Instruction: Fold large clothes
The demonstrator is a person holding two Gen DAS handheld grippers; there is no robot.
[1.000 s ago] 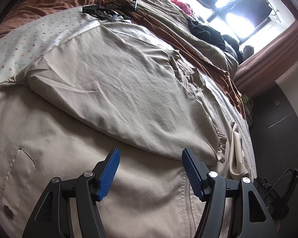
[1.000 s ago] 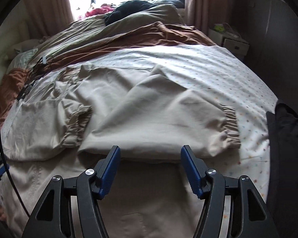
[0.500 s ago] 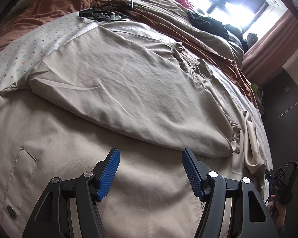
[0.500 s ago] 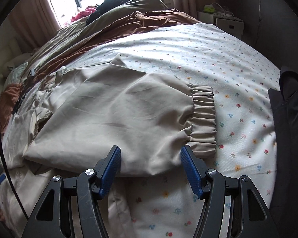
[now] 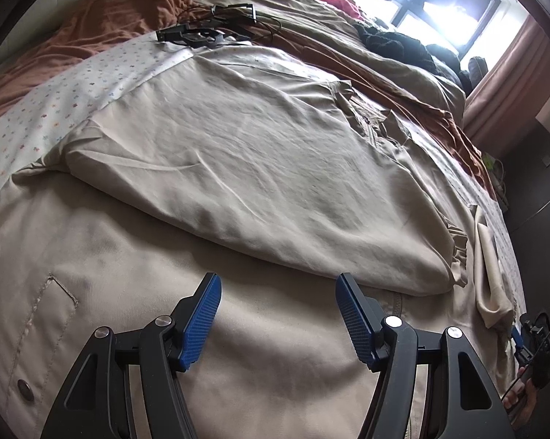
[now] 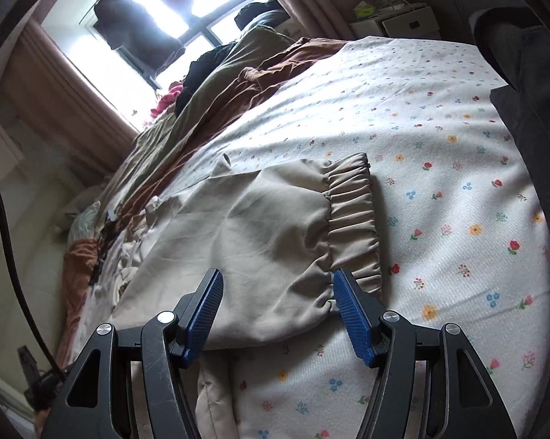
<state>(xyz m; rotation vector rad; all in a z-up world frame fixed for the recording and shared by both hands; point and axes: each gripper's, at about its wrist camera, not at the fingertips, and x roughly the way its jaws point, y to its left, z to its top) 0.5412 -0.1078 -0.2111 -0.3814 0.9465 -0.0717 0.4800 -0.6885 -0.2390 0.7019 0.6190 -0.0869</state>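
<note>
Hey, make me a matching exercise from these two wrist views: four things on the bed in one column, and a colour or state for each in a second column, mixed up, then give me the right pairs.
Things:
1. jacket
2. bedsheet
3. blanket
4. sleeve cuff

Descriptions:
A. white with small flowers
B. gathered with elastic
C. rust brown and rumpled
D. beige, spread out with a sleeve folded across it

Pairs: 1-D, 2-A, 3-C, 4-B
</note>
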